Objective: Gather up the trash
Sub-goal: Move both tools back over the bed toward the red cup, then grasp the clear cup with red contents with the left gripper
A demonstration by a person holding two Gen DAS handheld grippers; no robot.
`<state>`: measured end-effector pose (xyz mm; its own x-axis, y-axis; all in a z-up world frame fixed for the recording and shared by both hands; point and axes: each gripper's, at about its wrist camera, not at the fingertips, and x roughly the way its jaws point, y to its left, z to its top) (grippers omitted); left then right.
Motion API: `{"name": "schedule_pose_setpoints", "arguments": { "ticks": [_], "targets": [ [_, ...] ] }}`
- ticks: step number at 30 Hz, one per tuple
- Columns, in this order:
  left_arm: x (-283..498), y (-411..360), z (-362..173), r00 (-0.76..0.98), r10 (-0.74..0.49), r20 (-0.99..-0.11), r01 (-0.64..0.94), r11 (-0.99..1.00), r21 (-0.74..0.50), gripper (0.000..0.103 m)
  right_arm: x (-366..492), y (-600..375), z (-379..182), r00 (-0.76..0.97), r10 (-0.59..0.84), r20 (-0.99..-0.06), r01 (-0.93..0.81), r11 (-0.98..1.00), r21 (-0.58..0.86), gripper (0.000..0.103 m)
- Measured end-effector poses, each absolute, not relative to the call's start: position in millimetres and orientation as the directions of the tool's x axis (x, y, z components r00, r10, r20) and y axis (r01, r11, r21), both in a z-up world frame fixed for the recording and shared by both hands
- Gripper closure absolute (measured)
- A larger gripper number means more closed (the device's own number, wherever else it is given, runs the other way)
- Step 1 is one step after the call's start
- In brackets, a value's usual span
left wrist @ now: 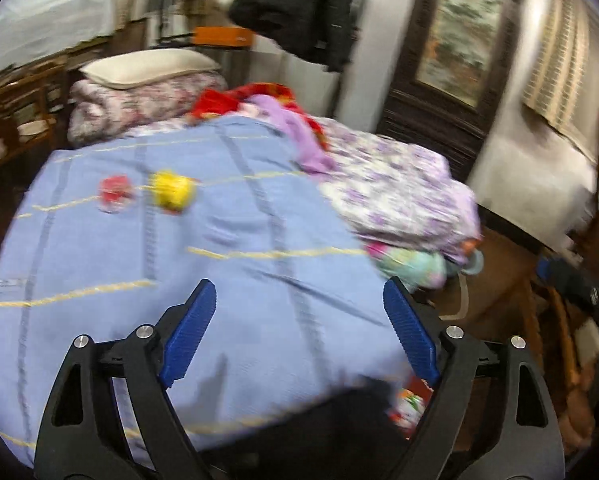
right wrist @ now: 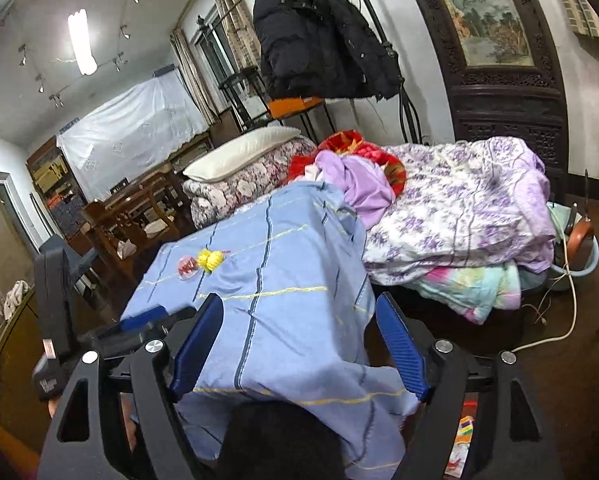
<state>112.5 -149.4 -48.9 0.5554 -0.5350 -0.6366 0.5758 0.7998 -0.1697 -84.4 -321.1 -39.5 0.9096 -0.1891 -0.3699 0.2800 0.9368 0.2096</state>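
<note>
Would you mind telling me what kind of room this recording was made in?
Most likely a lived-in bedroom or bed-sitting room at home: a white pillow rests on folded floral quilts, a black padded coat hangs from a stand, and a carved wooden screen stands against the wall.

Blue cloth (right wrist: 291, 264): light blue, dark-blue and yellow stripes crossing in a grid. On it, yellow crumpled piece (right wrist: 210, 260), red-and-clear wrapper (right wrist: 187, 267) at its 9 o'clock. Quilt (right wrist: 459, 216) at 3 o'clock: white, purple floral. Red blanket (right wrist: 351, 148), lilac garment (right wrist: 359, 184), black jacket (right wrist: 319, 36). Claw pads (right wrist: 197, 344) blue, ribbed.
</note>
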Motion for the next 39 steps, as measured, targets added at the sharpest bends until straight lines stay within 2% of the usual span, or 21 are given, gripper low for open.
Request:
{"name": "schedule_pose_setpoints", "arguments": {
  "ticks": [8, 13, 15, 19, 21, 24, 28, 32, 34, 35, 36, 39],
  "targets": [
    [226, -82, -52, 0.683, -0.35, -0.642, 0.299, 0.935, -0.191, 0.017, -15, -279, -73, 0.878, -0.219, -0.426, 0.293, 0.949, 0.115, 0.025],
    [292, -50, -64, 0.695, -0.245, -0.676, 0.16, 0.969, -0.187, 0.017, 18, -255, -98, 0.859, -0.237, -0.453, 0.282, 0.959, 0.032, 0.025],
    [312, -44, -73, 0.675, -0.247, -0.695, 0.149, 0.969, -0.199, 0.017, 28, -249, -103, 0.857, -0.238, -0.457, 0.275, 0.961, 0.016, 0.025],
    [332, -36, -98, 0.611, -0.334, -0.718, 0.172, 0.941, -0.291, 0.017, 42, -241, -114, 0.86, -0.24, -0.449, 0.265, 0.964, -0.007, 0.025],
    [336, -42, -103, 0.584, -0.322, -0.745, 0.175, 0.946, -0.272, 0.017, 46, -239, -120, 0.859, -0.241, -0.453, 0.263, 0.965, -0.014, 0.025],
    [337, -57, -102, 0.576, -0.35, -0.739, 0.243, 0.936, -0.254, 0.017, 50, -235, -127, 0.859, -0.241, -0.453, 0.259, 0.966, -0.022, 0.025],
    [347, -75, -110, 0.565, -0.209, -0.798, 0.204, 0.973, -0.111, 0.017, 56, -231, -132, 0.853, -0.245, -0.461, 0.256, 0.966, -0.04, 0.025],
    [358, -65, -113, 0.561, -0.179, -0.808, 0.137, 0.983, -0.123, 0.017, 61, -226, -135, 0.85, -0.24, -0.469, 0.245, 0.968, -0.052, 0.025],
    [357, -60, -112, 0.573, -0.175, -0.8, 0.125, 0.984, -0.126, 0.026, 63, -225, -136, 0.85, -0.239, -0.469, 0.242, 0.969, -0.054, 0.025],
    [356, -59, -111, 0.581, -0.186, -0.793, 0.135, 0.982, -0.131, 0.041, 63, -224, -136, 0.851, -0.238, -0.468, 0.241, 0.969, -0.054, 0.025],
    [355, -57, -110, 0.58, -0.206, -0.788, 0.147, 0.978, -0.147, 0.049, 63, -223, -136, 0.852, -0.236, -0.467, 0.239, 0.969, -0.055, 0.025],
    [362, -50, -109, 0.584, -0.238, -0.776, 0.146, 0.971, -0.188, 0.049, 61, -222, -135, 0.854, -0.239, -0.463, 0.236, 0.97, -0.065, 0.025]
  ]
}}
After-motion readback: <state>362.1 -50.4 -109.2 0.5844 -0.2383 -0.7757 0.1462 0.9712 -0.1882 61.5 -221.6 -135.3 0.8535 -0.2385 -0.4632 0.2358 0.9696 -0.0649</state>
